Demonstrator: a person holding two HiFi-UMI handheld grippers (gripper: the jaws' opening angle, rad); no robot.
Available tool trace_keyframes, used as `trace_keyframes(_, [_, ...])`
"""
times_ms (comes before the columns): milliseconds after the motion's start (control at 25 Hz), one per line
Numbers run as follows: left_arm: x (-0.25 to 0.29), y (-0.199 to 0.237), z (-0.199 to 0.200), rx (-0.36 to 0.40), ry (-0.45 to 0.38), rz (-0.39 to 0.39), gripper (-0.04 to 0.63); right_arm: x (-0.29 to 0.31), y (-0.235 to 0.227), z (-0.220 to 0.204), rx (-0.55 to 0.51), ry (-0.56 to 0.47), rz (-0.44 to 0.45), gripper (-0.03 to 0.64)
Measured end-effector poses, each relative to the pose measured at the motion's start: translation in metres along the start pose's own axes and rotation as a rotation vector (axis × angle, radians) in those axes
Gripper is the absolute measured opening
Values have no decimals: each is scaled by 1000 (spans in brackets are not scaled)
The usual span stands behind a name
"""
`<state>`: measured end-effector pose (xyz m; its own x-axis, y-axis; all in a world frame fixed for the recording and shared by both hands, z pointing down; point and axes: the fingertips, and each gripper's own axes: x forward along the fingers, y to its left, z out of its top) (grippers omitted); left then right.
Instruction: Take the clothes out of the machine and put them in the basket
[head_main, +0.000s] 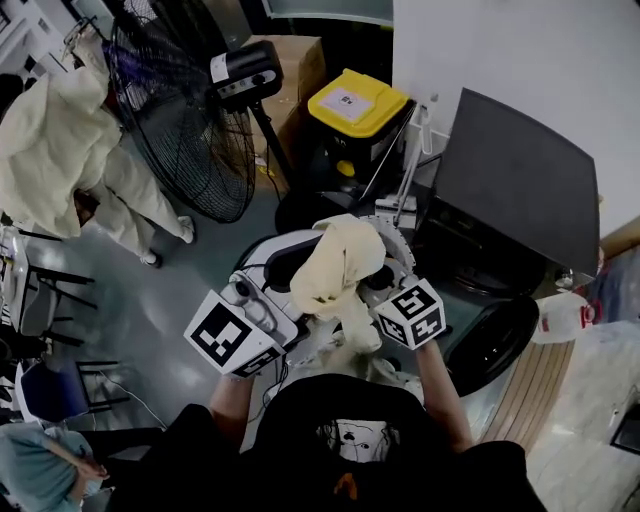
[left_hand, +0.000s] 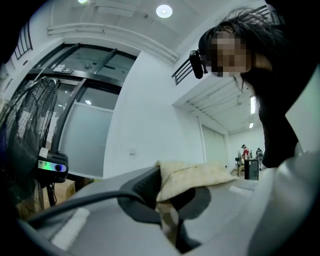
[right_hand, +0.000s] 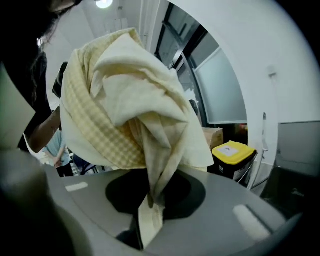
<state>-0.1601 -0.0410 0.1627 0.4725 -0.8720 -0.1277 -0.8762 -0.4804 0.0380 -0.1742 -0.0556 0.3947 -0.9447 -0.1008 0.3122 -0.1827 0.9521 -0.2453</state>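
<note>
Left gripper (left_hand: 167, 202) clamped tight on a fold of cream checked garment (right_hand: 125, 100). Right gripper (right_hand: 147, 200) nearly closed, pinching a hanging strip of the same garment. Bunched between both grippers, held aloft on the person's side of yellow-lidded bin (head_main: 357, 105), apart from it.
</note>
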Motion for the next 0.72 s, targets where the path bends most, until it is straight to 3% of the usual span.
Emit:
trace_keyframes(120, [-8,35,-12,12,41,35,11,2,-17,22,51,-55,-58,72])
trace_keyframes(280, [-12,78,-31,91,106,95,11,-1,-41,57,103,-156,-143,69])
trace_keyframes(480, [-9,113,-62,139,169,88,11,-11,-60,99,120,-259,-232,67])
trace_keyframes(600, [-4,129,-93,153,241,72,11,-10,-69,106,108,-260,-271,67])
trace_keyframes(720, [5,140,-128,130,301,54,12,-3,-81,85,124,-189,-309,67])
